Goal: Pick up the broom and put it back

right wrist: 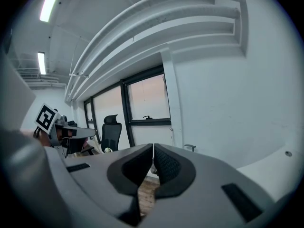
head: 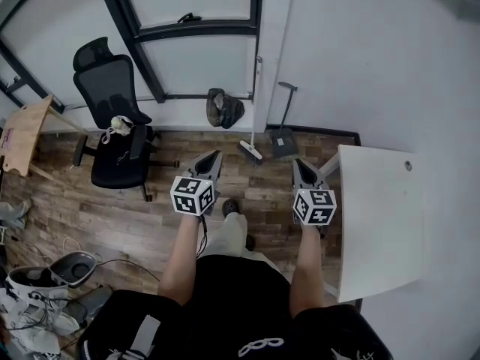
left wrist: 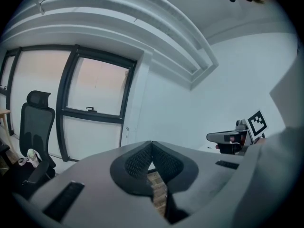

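Left gripper & right gripper, jaws pressed together w/ nothing held, face broom at far wall, dustpan just right.

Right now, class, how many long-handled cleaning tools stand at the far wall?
2: the broom below the window frame, the dustpan just right of it. None seems hidden.

Head view: high up, looking steeply down onto the wood floor, with the window wall ahead at the top of frame. Left gripper view: low, close behind the left gripper jaws, about level, facing that window wall (right gripper shows at its right edge). Right gripper view: same setup on its own jaws, same facing. All three share the window and the office chair.
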